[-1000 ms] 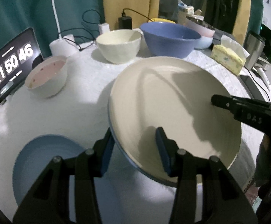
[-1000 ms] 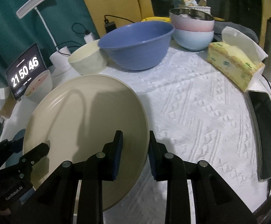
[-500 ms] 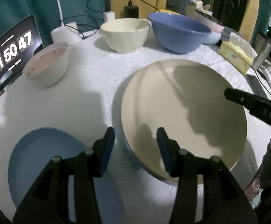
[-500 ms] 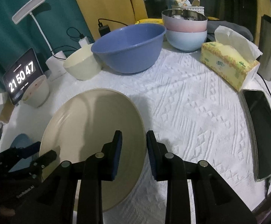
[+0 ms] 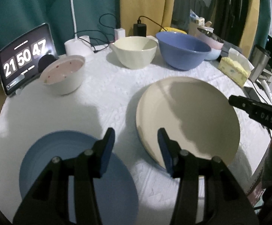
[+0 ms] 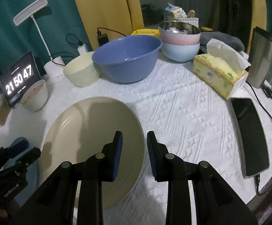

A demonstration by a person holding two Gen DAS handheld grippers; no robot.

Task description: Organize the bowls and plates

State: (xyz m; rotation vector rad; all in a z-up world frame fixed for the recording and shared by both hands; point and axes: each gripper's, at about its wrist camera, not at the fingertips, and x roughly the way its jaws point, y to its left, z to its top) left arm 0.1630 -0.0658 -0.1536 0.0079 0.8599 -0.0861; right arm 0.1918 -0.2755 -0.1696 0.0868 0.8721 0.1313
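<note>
At far left, a tablet clock [image 5: 26, 57] stands behind a pink-lined bowl [image 5: 62, 76]. Nearer, a blue plate [image 5: 48, 161] lies under the left gripper [image 5: 136, 142], jaws apart and empty. Right of it a cream plate [image 5: 188, 116] rests flat on the white tablecloth [image 6: 182, 112], its edge between the parted, non-clamping jaws of the right gripper [image 6: 134, 142]. Behind sit a cream bowl [image 5: 136, 51] and a blue bowl [image 5: 184, 50].

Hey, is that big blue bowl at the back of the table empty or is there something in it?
Empty, as far as shows. The right wrist view looks into the big blue bowl and shows only bare blue inside; its near wall hides the lowest part.
</note>
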